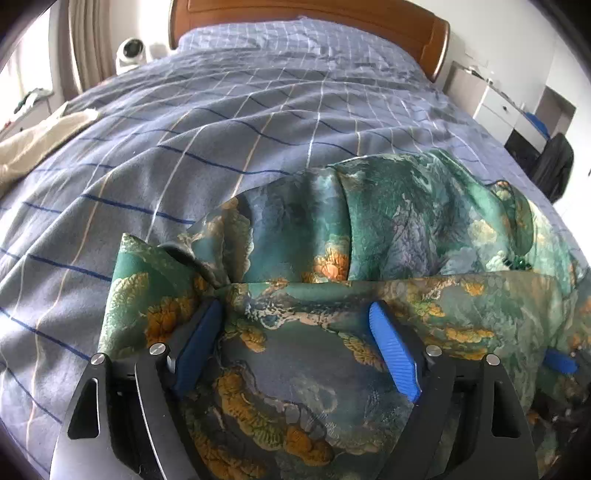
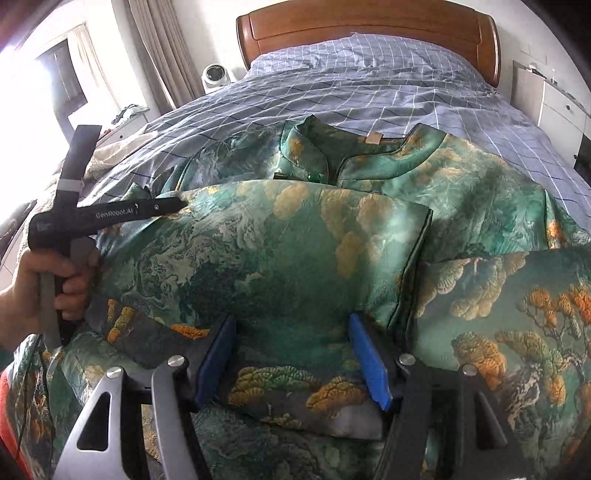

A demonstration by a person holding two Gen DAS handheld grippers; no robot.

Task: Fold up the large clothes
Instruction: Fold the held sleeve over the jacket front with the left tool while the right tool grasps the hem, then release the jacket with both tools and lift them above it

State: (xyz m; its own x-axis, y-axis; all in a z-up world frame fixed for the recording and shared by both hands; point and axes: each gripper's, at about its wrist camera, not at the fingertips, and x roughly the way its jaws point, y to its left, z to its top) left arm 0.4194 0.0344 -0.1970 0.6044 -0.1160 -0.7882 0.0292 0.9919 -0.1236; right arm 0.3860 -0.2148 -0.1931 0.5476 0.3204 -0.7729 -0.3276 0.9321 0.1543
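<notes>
A large green silky garment [image 1: 388, 229] with orange and blue landscape print lies on the bed; in the right wrist view [image 2: 288, 236] its collar points toward the headboard and a folded layer lies across the front. My left gripper [image 1: 295, 314] is open, its blue pads [image 1: 391, 347] standing wide with a fold of the garment between them. My right gripper [image 2: 291, 325] is open too, its blue pads [image 2: 369, 362] either side of a folded fabric edge. The left gripper's black body [image 2: 107, 218] and the hand show at the left.
The bed has a blue checked cover [image 1: 229, 122] and a wooden headboard [image 2: 369, 22]. A beige cloth [image 1: 40, 140] lies at the bed's left edge. A white fan [image 2: 216, 75] stands at the far left; white drawers [image 1: 495, 103] stand to the right.
</notes>
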